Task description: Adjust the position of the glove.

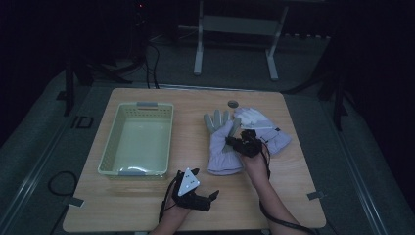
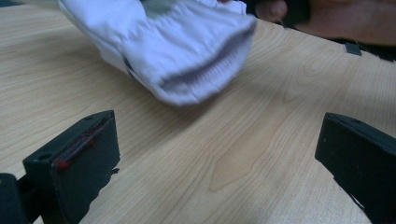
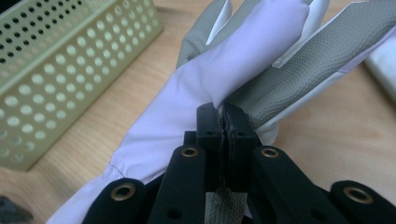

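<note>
Pale lilac glove [image 1: 222,149] near the table's middle, just right of the basket, cuff toward the person, fingers pointing away. Padded, puffy fabric with grey, dotted grip material on the palm side of the fingers. Thumb lifted off the body, seen in the right gripper view [image 3: 299,60] crossing over the lilac back. Cuff gathered into elastic ribs and gaping open, shown close in the left gripper view [image 2: 187,60], raised slightly off the wood.

Right gripper [image 1: 243,143] over the glove, jaws pressed together and pinching a fold of grey and lilac fabric at the thumb's base; a strip of grey mesh caught between the pads in its own view [image 3: 226,140].

Second glove [image 1: 264,128] just behind and to the right, whiter, partly overlapped by the first.

Left gripper [image 1: 195,188] near the front edge, well apart from the gloves, resting low over bare wood, jaws spread wide with nothing between them [image 2: 215,163].

Basket [image 1: 139,171], pale green, perforated walls, on the left half of the table [image 1: 288,191]. Small dark disc [image 1: 233,104] near the far edge, beyond the fingertips.
</note>
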